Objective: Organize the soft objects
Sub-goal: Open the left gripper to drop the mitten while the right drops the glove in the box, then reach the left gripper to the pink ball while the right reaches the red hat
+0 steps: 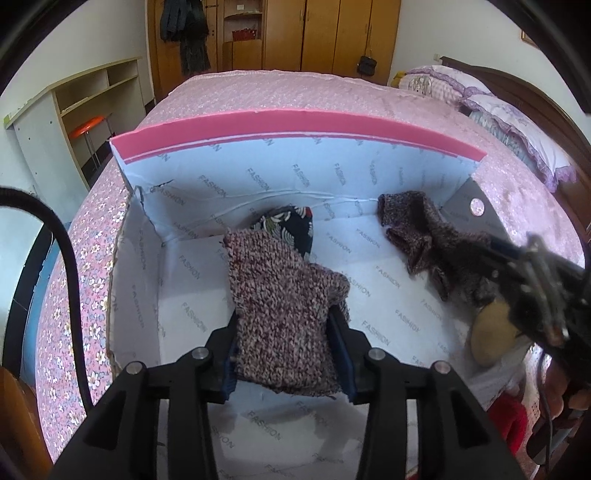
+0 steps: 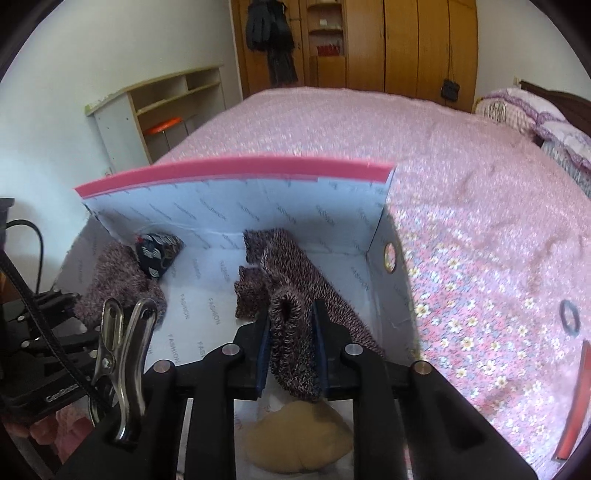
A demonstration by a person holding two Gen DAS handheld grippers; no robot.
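Note:
A white box point(image 1: 140, 258) with "FASHION" print and a pink-edged lid point(image 1: 295, 129) stands open on the bed. My left gripper point(image 1: 284, 325) is shut on a mottled purple knit piece point(image 1: 280, 302) over the box's left half. My right gripper point(image 2: 291, 321) is shut on a second knit piece point(image 2: 291, 291) that trails into the box's right half; it also shows in the left wrist view point(image 1: 424, 236). A dark patterned pouch point(image 1: 291, 225) lies at the box's back wall. A tan soft object point(image 2: 299, 439) lies below the right gripper.
The bed has a pink floral cover point(image 2: 480, 221) with pillows point(image 1: 517, 125) at the far right. A dark ring point(image 2: 569, 317) and a red strip point(image 2: 576, 402) lie on the cover right of the box. A shelf unit point(image 1: 92, 96) and wardrobe point(image 1: 314, 33) stand behind.

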